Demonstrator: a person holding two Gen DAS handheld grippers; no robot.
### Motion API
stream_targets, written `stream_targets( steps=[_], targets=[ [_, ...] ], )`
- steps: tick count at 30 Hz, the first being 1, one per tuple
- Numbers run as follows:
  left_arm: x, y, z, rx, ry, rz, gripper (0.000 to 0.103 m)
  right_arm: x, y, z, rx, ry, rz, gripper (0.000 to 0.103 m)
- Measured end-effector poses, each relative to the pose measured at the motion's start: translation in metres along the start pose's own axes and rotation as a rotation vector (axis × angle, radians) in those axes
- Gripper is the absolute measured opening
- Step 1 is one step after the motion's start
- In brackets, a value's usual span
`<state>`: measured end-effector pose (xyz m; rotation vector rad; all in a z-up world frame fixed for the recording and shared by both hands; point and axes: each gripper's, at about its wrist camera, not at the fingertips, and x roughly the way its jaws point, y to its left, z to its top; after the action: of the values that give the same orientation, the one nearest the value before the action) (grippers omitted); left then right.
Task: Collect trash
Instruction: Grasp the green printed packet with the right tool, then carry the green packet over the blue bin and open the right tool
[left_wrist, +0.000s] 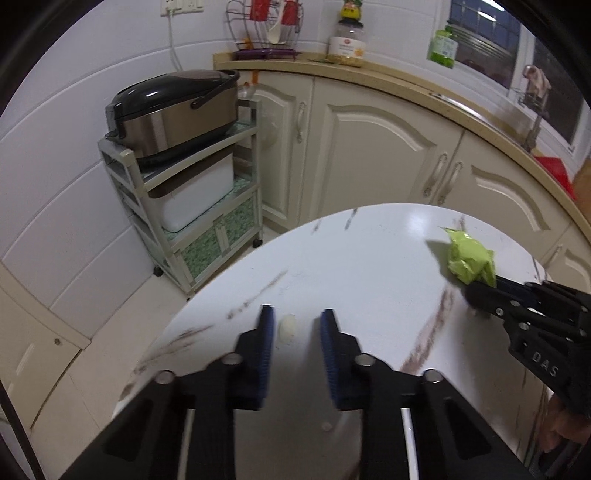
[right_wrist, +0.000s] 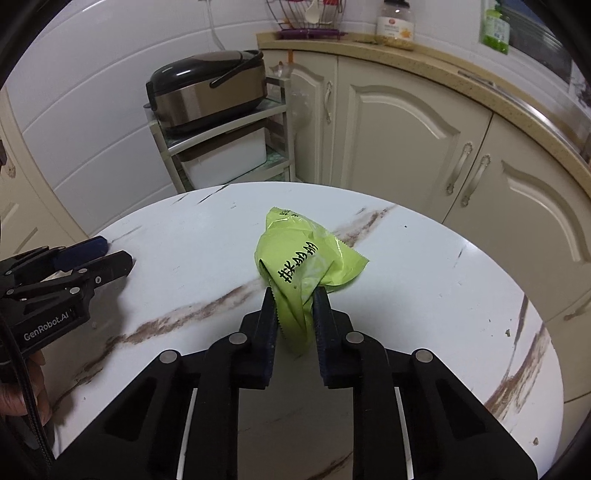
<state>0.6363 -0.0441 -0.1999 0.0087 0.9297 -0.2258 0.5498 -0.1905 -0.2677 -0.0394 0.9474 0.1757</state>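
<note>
A crumpled green snack wrapper (right_wrist: 303, 266) with black characters is pinched between the fingers of my right gripper (right_wrist: 293, 295), which holds it over the white marble-look round table (right_wrist: 424, 295). The same wrapper (left_wrist: 471, 260) shows at the right of the left wrist view, at the tip of the right gripper (left_wrist: 480, 291). My left gripper (left_wrist: 297, 317) is open over the table's left part, with a small white scrap (left_wrist: 288, 326) lying on the table between its blue-padded fingers. The left gripper (right_wrist: 110, 254) also shows at the left edge of the right wrist view.
A wheeled shelf cart (left_wrist: 192, 206) with a rice cooker (left_wrist: 173, 110) on top stands beyond the table by the tiled wall. Cream kitchen cabinets (left_wrist: 388, 147) under a counter (left_wrist: 369, 72) with a jar, bottle and dish rack run behind the table.
</note>
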Motion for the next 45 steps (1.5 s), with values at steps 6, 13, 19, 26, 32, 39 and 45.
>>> stream_targets(
  steps=[6,13,19,26,32,39,45],
  targets=[
    [-0.006,0.012,-0.011,-0.019,0.0,-0.067,0.004,-0.001,-0.001,-0.002,0.003,0.002,0.019,0.015],
    [-0.018,0.014,-0.022,-0.026,-0.006,-0.079,0.004,-0.004,-0.007,-0.005,0.025,0.003,0.053,0.012],
    [-0.032,0.016,-0.031,-0.042,-0.023,-0.088,0.004,-0.01,-0.014,-0.011,0.045,0.003,0.083,0.01],
    [-0.061,0.006,-0.043,-0.038,-0.044,-0.094,0.0,-0.022,-0.02,-0.02,0.062,-0.007,0.099,0.01],
    [-0.083,-0.008,-0.052,-0.033,-0.062,-0.11,0.0,-0.046,-0.026,-0.028,0.075,-0.034,0.104,0.01],
    [-0.111,-0.024,-0.061,-0.02,-0.077,-0.122,0.0,-0.077,-0.038,-0.038,0.093,-0.065,0.095,0.01],
    [-0.143,-0.047,-0.066,0.014,-0.107,-0.136,0.0,-0.105,-0.049,-0.047,0.112,-0.1,0.089,0.01]
  ],
)
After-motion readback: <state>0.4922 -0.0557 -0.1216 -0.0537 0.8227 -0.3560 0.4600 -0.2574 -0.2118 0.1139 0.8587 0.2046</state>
